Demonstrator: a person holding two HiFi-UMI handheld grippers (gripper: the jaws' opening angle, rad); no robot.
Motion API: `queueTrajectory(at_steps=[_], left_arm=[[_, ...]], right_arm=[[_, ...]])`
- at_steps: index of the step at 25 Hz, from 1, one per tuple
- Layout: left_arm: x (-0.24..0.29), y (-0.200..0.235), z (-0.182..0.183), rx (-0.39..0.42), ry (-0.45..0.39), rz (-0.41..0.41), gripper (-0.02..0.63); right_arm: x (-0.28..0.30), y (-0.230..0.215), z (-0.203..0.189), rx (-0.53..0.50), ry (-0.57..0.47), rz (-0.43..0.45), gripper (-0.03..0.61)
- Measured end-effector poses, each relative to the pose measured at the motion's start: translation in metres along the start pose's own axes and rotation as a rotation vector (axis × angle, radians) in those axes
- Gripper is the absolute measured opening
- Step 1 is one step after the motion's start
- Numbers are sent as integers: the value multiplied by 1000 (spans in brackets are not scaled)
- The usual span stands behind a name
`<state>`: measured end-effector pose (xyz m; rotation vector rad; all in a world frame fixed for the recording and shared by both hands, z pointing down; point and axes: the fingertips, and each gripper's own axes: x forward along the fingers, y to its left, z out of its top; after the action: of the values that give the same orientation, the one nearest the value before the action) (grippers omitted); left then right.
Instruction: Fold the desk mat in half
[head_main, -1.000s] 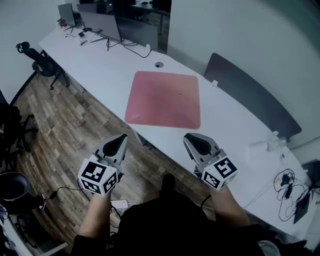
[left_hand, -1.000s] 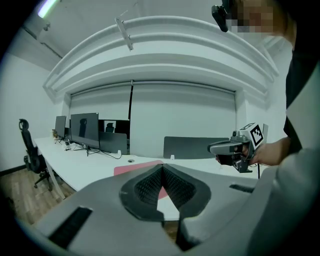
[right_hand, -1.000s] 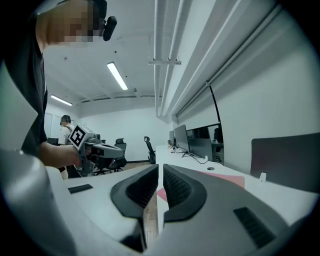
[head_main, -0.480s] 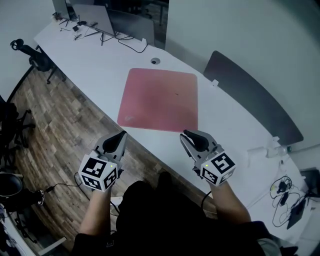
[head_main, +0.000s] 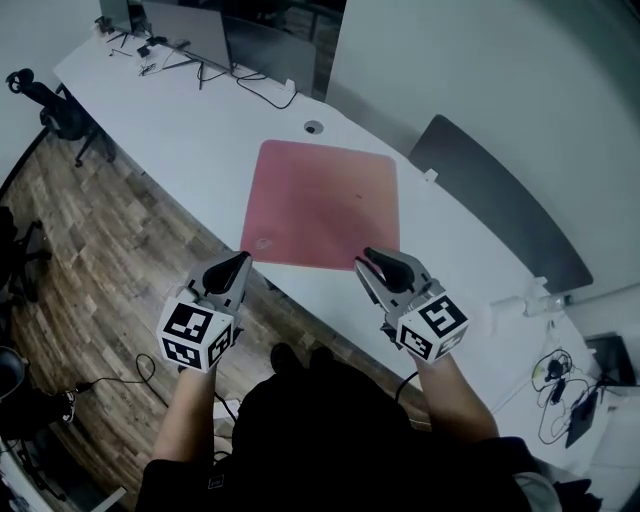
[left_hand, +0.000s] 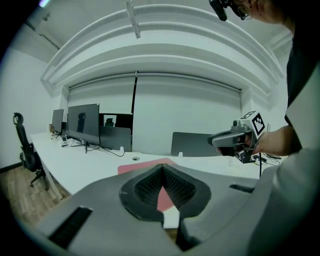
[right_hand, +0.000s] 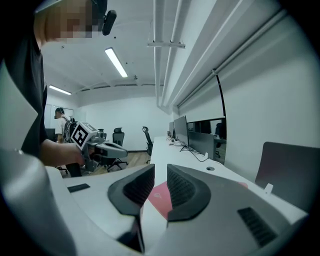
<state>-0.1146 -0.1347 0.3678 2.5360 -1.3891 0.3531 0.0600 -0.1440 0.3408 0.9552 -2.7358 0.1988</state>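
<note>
A pink square desk mat (head_main: 322, 203) lies flat on the long white desk (head_main: 190, 130). My left gripper (head_main: 241, 260) hovers just off the mat's near left corner, over the desk edge, its jaws shut and empty. My right gripper (head_main: 366, 258) hangs over the mat's near right corner; its jaws are opening with nothing between them. In the left gripper view the closed jaws (left_hand: 162, 169) point at the mat (left_hand: 142, 167), with the right gripper (left_hand: 231, 139) off to the side. The right gripper view shows a narrow gap between the jaws (right_hand: 160, 176) and the mat (right_hand: 159, 196) below.
Monitors (head_main: 205, 35) and cables stand at the desk's far left end. A dark grey divider panel (head_main: 500, 205) runs behind the desk. A round cable hole (head_main: 314, 127) sits just beyond the mat. An office chair (head_main: 55, 108) stands on the wooden floor at left. More cables (head_main: 560, 385) lie at right.
Both grippers have come forward to the mat's near edge. The right gripper's jaws have parted. The left jaws stay shut.
</note>
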Motion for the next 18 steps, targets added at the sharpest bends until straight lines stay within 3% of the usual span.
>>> queueTrajectory(at_steps=[4,10,18], left_arm=[[-1,20,-4,-6,-7,-13,3],[12,30,-24,3,47,-45,3],[39,34,-53,21,119,-84,5]], right_arm=[[13,7,-8,1,39,-22,75],[27,-6,-24,16,86,-60,84],[55,-38,-73,74,172,-59,101]])
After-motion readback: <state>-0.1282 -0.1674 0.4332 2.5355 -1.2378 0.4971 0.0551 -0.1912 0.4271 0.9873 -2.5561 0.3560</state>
